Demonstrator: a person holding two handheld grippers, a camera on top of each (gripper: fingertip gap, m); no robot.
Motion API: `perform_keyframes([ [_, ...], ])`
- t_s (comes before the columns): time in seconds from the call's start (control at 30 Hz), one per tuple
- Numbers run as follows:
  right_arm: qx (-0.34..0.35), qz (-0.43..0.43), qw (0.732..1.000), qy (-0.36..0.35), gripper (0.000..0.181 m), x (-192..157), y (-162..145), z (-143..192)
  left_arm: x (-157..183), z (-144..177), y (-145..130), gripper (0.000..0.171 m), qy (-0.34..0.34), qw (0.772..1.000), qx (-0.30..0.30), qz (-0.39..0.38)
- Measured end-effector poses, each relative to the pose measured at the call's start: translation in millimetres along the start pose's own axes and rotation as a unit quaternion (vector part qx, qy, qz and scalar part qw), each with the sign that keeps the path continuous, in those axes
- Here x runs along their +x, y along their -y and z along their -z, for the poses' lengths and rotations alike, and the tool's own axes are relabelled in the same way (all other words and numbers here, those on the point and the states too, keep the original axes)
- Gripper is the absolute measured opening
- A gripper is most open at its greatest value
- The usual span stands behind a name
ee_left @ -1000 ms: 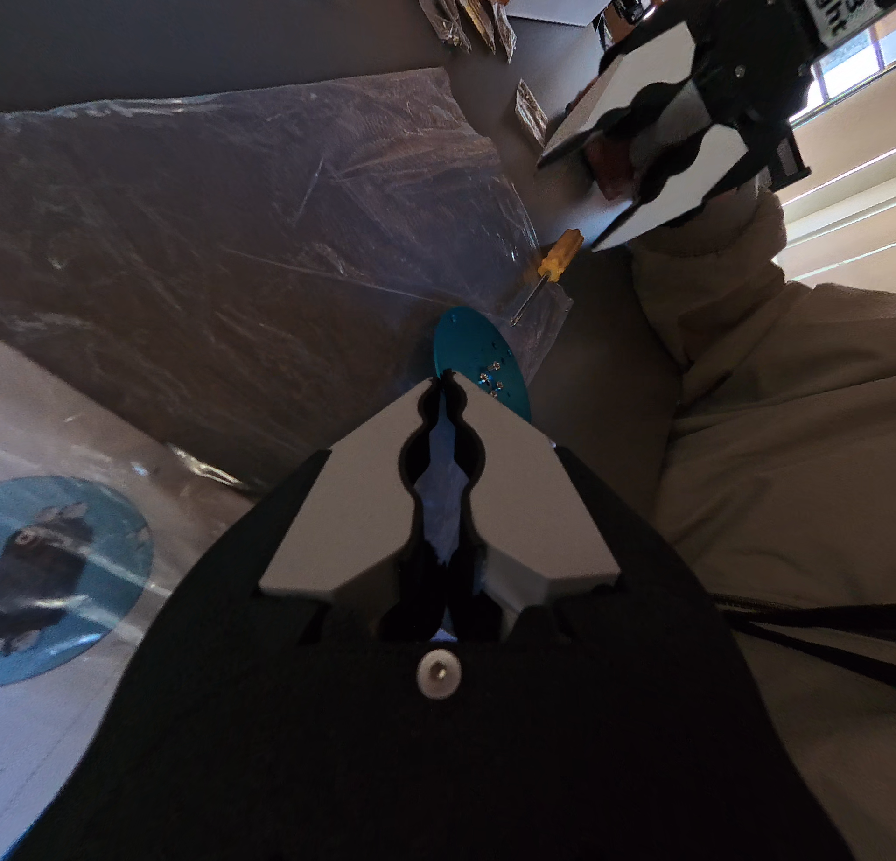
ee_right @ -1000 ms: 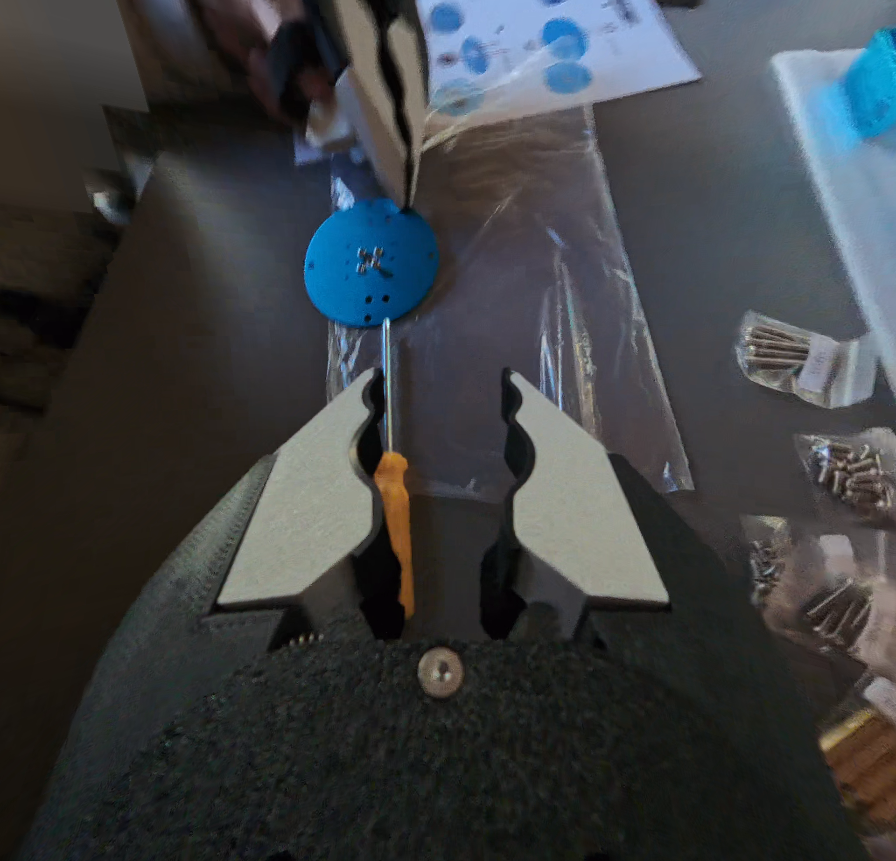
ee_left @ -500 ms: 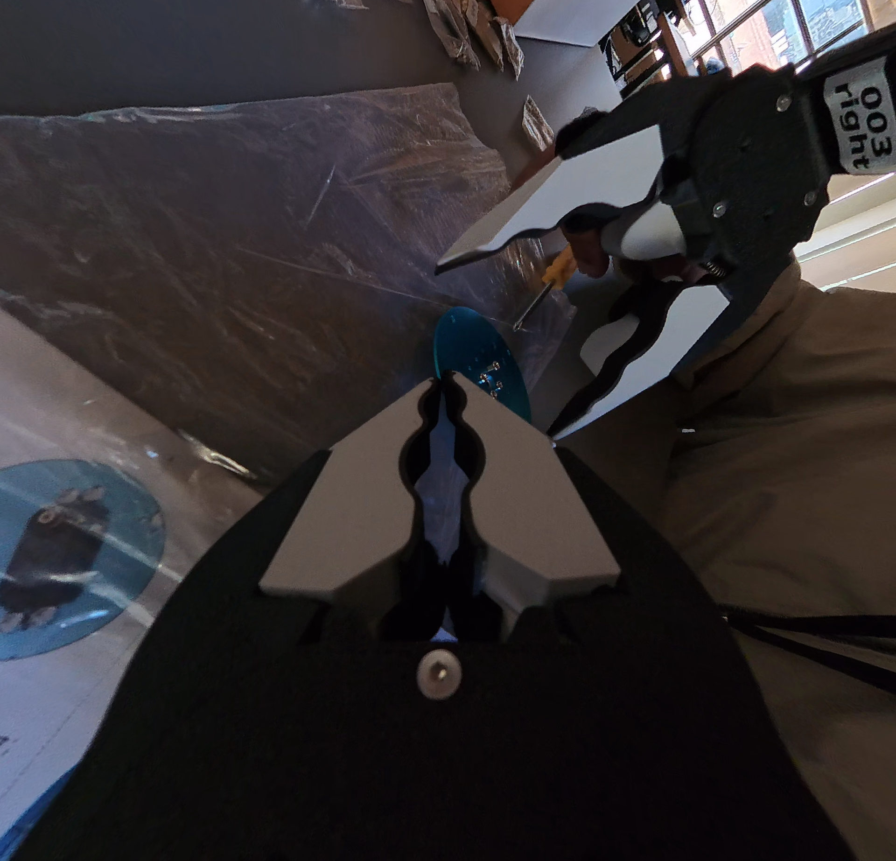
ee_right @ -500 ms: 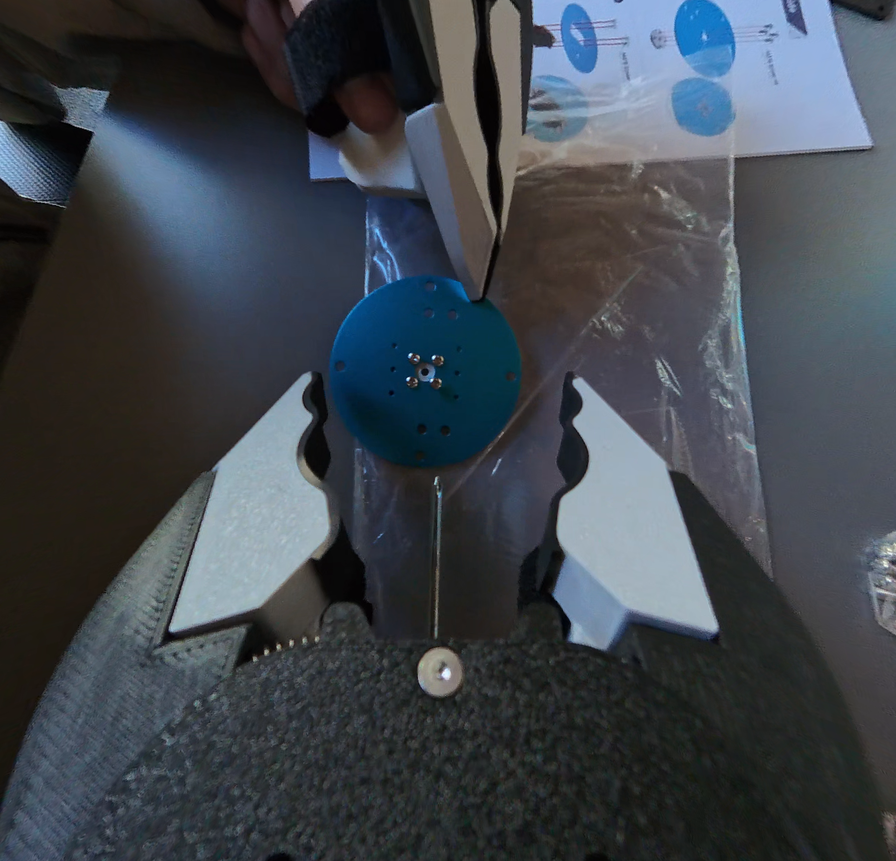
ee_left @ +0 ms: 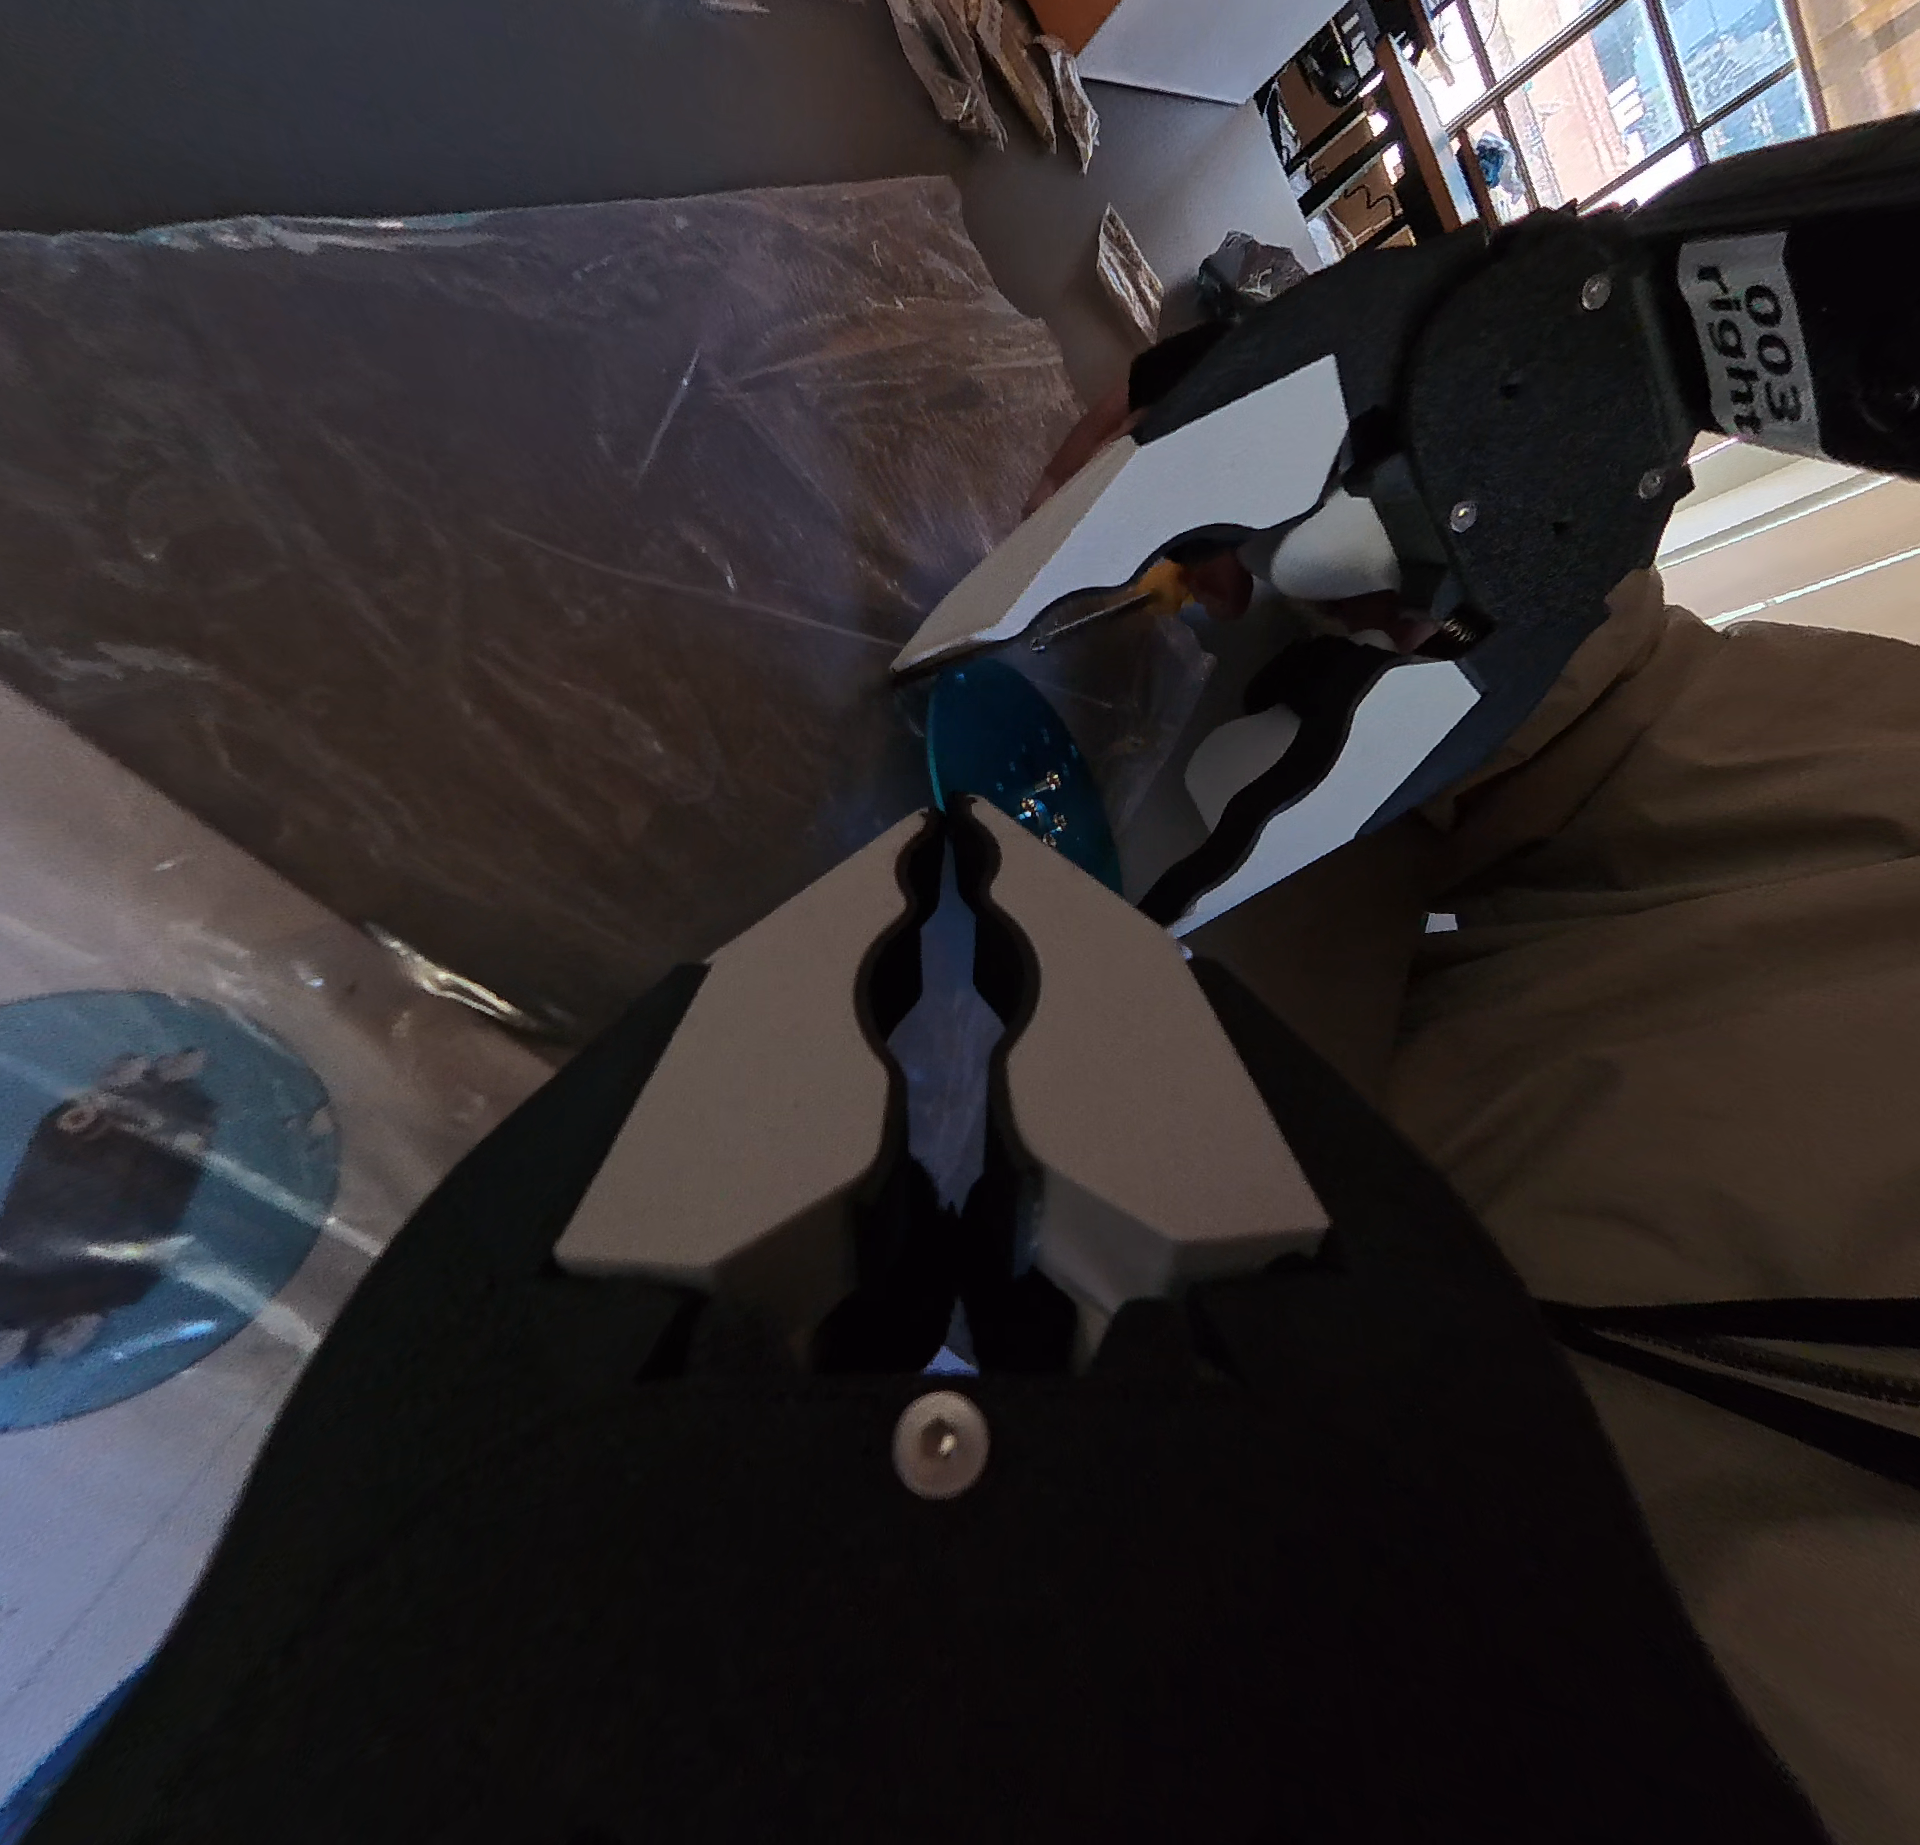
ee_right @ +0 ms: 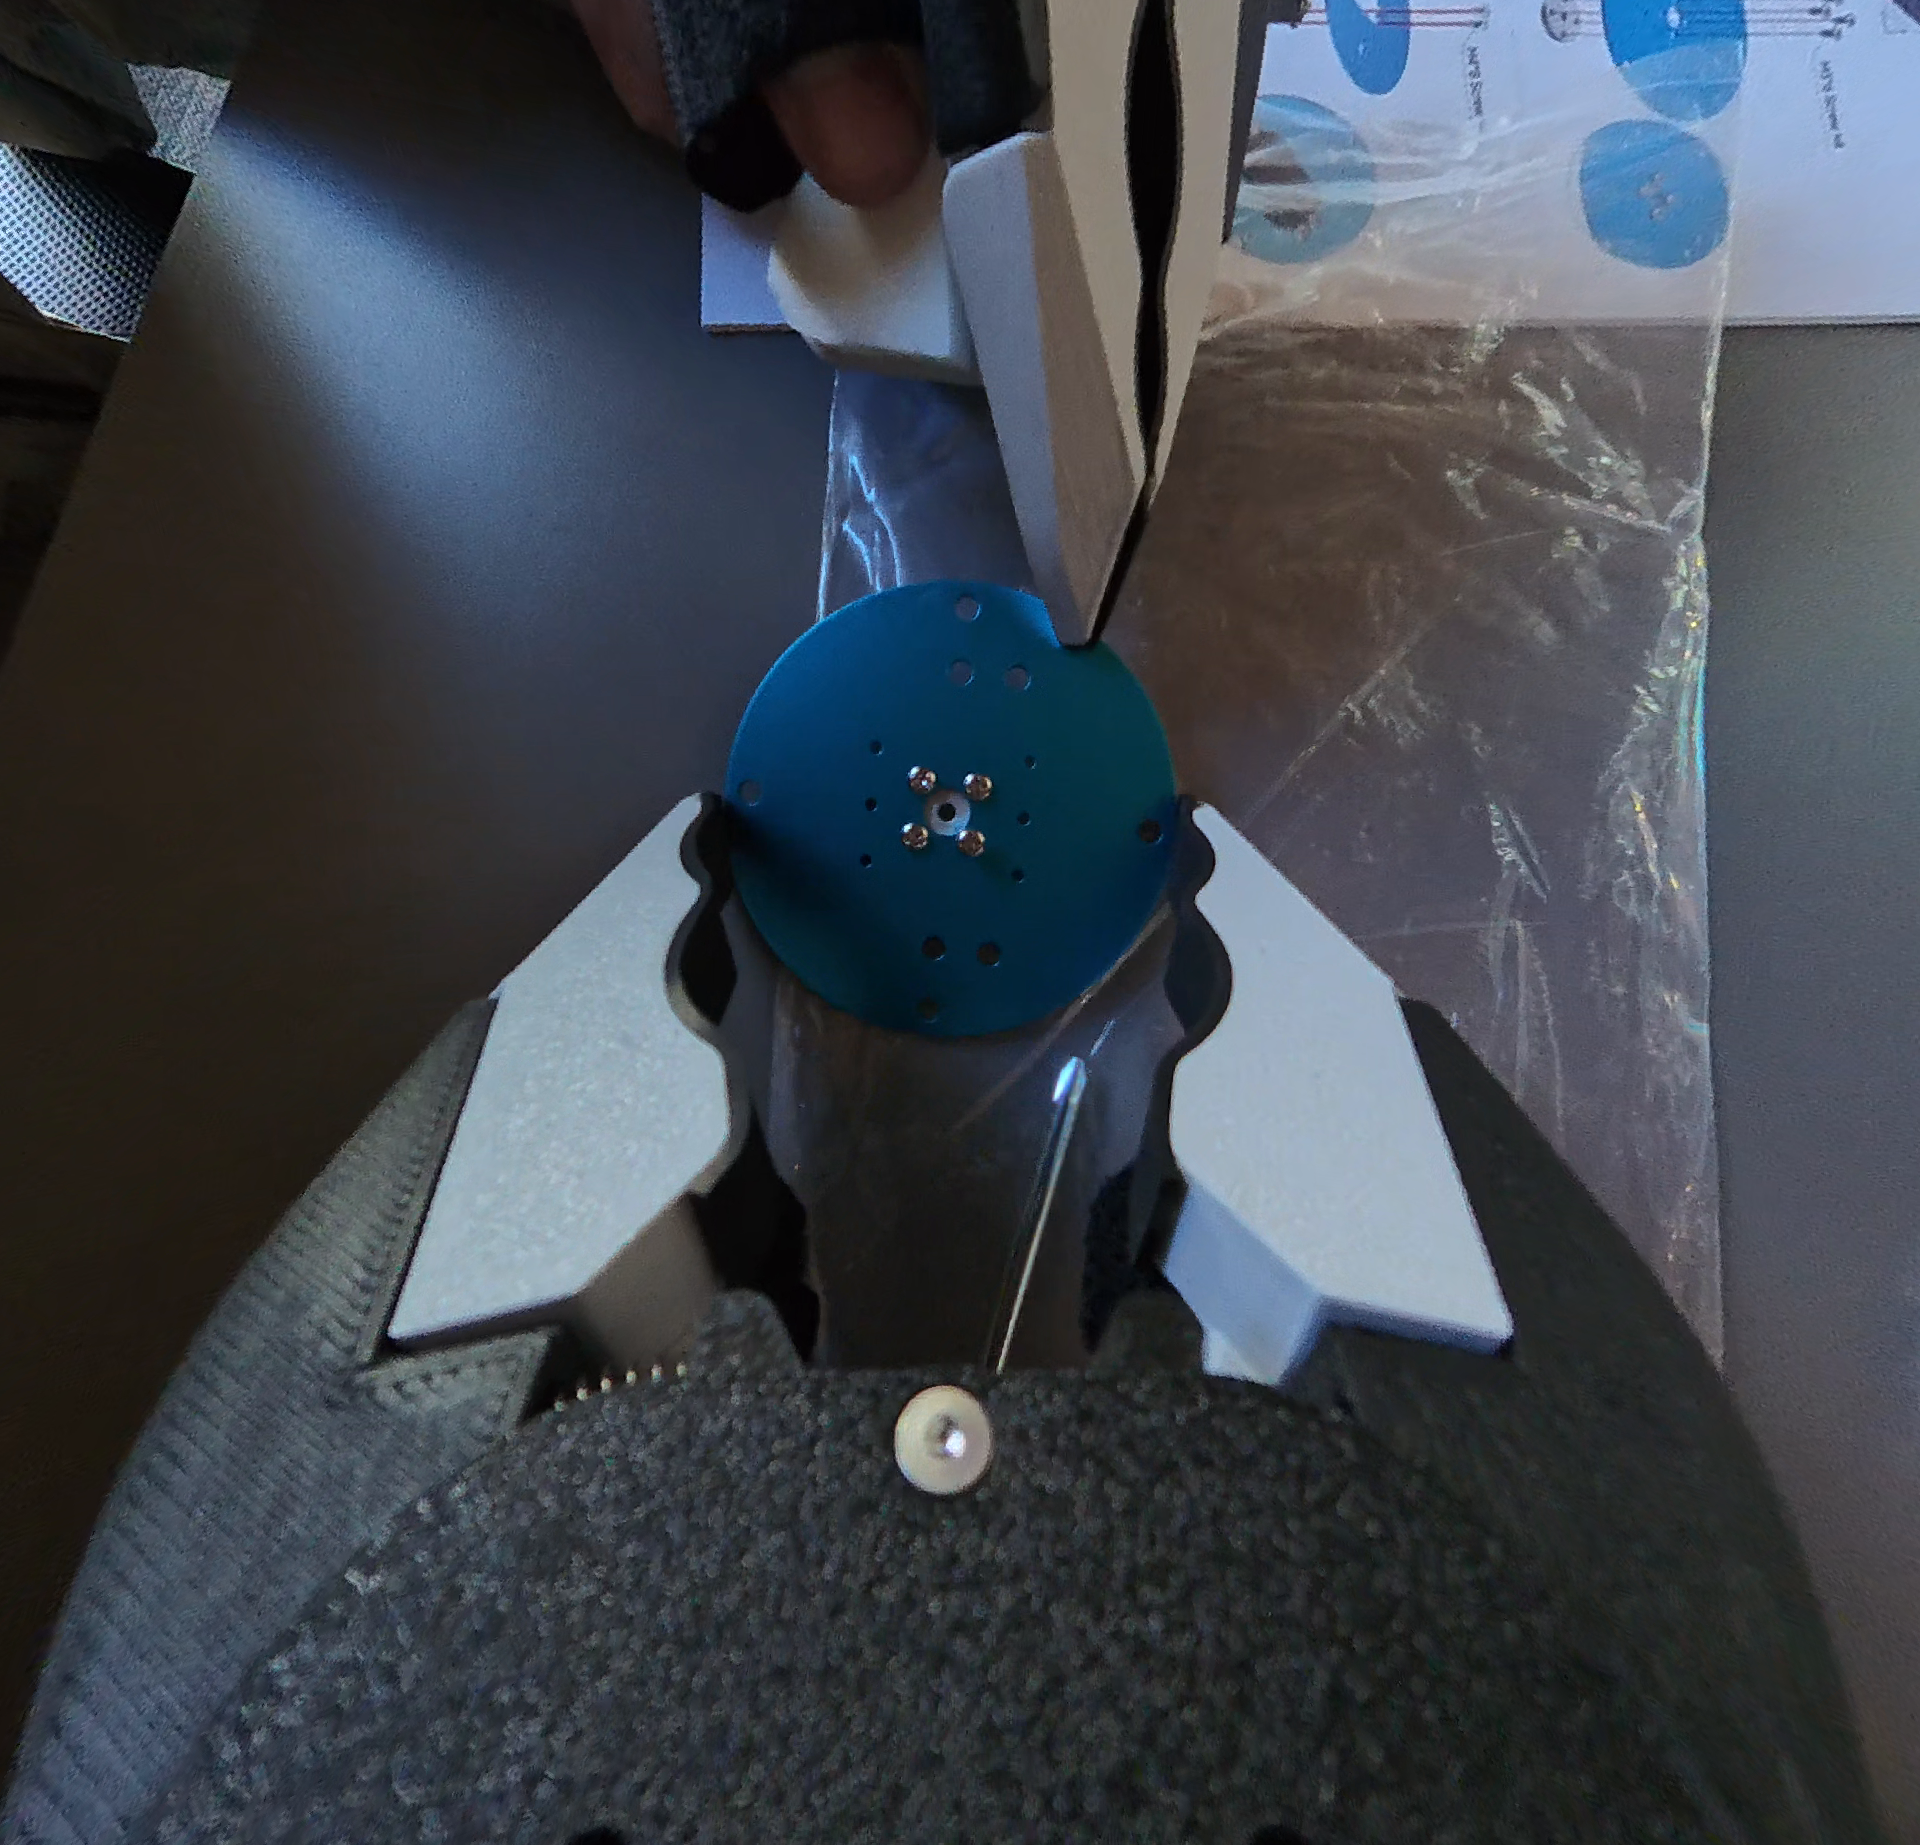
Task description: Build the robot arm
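The left tongs (ee_right: 1114, 590) are pressed together, tips touching the far rim of the blue perforated disc (ee_right: 951, 824). The right tongs (ee_right: 951, 819) are spread wide, straddling the disc on the clear plastic bag (ee_right: 1455, 652), a screwdriver (ee_right: 1039, 1213) lying between them on the table (ee_right: 364, 652).

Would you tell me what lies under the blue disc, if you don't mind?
The blue disc lies on a clear plastic bag spread over the grey table. Whatever is directly beneath the disc is covered.

Blue perforated disc (ee_right: 951, 819) lies flat on clear plastic bag (ee_right: 1455, 652).
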State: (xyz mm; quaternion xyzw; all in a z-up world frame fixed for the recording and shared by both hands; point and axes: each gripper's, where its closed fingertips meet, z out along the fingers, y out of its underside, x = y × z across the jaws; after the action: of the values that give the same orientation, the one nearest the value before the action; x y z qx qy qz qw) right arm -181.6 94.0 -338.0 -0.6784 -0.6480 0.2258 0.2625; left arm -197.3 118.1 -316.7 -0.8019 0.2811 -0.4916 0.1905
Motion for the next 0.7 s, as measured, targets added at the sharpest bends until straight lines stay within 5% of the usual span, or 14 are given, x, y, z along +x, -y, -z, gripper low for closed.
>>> perform_keyframes([
  [0.37, 0.017, 0.043, 0.999, -0.011, 0.083, -1, 3, 2, 11, -6, -1, 0.020, -0.050, 0.997, -0.039, 0.033],
  [0.7, 0.029, 0.072, 0.997, -0.024, 0.083, -2, 5, 4, 15, -19, 0, 0.018, -0.067, 0.991, -0.105, 0.043],
])
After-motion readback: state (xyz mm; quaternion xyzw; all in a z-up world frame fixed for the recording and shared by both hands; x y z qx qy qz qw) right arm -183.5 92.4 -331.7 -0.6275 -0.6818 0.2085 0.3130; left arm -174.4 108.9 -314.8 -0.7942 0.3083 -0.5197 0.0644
